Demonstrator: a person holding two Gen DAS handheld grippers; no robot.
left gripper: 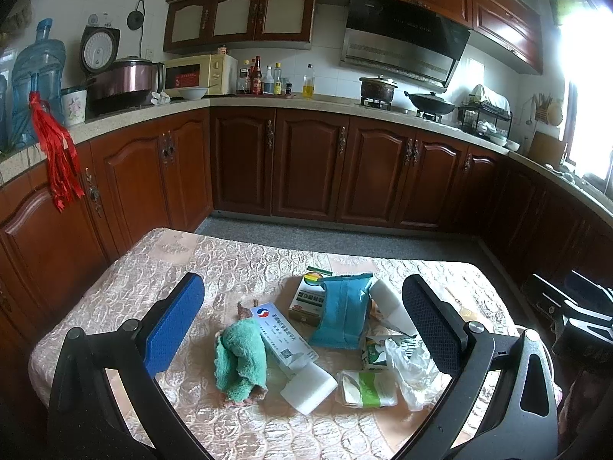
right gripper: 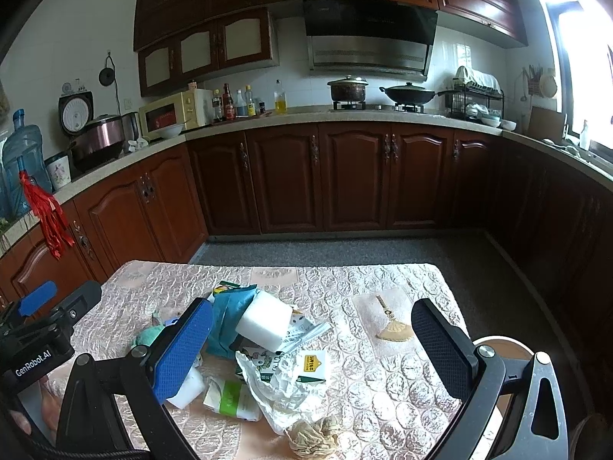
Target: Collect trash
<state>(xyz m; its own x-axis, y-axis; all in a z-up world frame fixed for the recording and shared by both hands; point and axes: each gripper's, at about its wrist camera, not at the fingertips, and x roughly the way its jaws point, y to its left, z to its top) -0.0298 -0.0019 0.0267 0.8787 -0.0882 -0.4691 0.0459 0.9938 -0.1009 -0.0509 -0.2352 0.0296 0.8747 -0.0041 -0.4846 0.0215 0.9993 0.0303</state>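
A pile of trash lies on the quilted table (left gripper: 161, 268): a green rag (left gripper: 241, 360), a white medicine box (left gripper: 283, 333), a white foam block (left gripper: 308, 387), a teal pouch (left gripper: 341, 314), a green-and-white carton (left gripper: 367, 387) and a crumpled white wrapper (left gripper: 410, 368). My left gripper (left gripper: 302, 329) is open and empty, above the pile. In the right wrist view my right gripper (right gripper: 312, 349) is open and empty over the wrapper (right gripper: 279, 387), a yellow-labelled packet (right gripper: 312, 366), a foam block (right gripper: 264, 320) and a crumpled brown paper ball (right gripper: 314, 439).
A small gold fan-shaped charm (right gripper: 394, 329) lies on the table's right side. Wooden cabinets (right gripper: 345, 180) and a counter with pots (right gripper: 346, 90) run behind. The left gripper (right gripper: 38, 329) shows at the right view's left edge. A round rim (right gripper: 505, 345) sits off the table's right corner.
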